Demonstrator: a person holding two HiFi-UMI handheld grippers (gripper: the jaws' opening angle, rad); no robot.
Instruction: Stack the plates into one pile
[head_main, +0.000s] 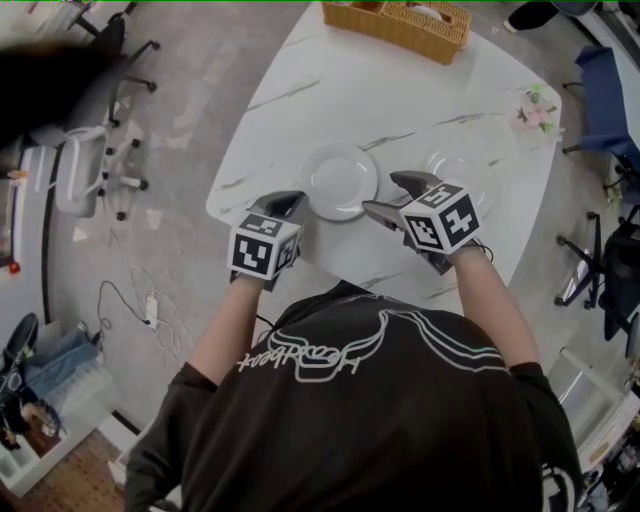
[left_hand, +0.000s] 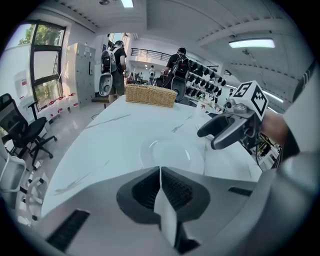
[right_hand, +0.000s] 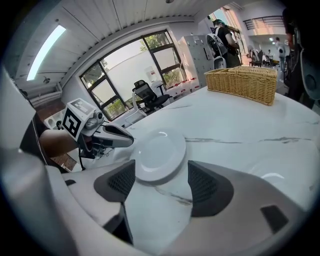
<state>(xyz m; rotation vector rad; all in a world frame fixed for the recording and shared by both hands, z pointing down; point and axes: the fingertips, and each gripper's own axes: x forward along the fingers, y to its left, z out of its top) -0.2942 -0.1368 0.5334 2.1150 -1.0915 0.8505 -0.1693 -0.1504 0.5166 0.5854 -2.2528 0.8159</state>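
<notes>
A white plate (head_main: 338, 180) lies flat on the white marble table (head_main: 400, 100), near its front edge. A second, paler plate (head_main: 462, 168) lies to its right, partly hidden by my right gripper. My left gripper (head_main: 290, 203) hovers at the first plate's left rim; its jaws are shut with nothing between them (left_hand: 160, 172), and the plate (left_hand: 172, 152) lies just ahead. My right gripper (head_main: 390, 195) is at the same plate's right rim. It stands open (right_hand: 161, 167), with the plate's (right_hand: 157, 155) near rim between the jaws.
A wicker basket (head_main: 400, 22) stands at the table's far edge. A small bunch of flowers (head_main: 532, 112) sits at the right edge. Office chairs (head_main: 95, 150) stand on the floor to the left and right. People stand far behind the basket (left_hand: 150, 95).
</notes>
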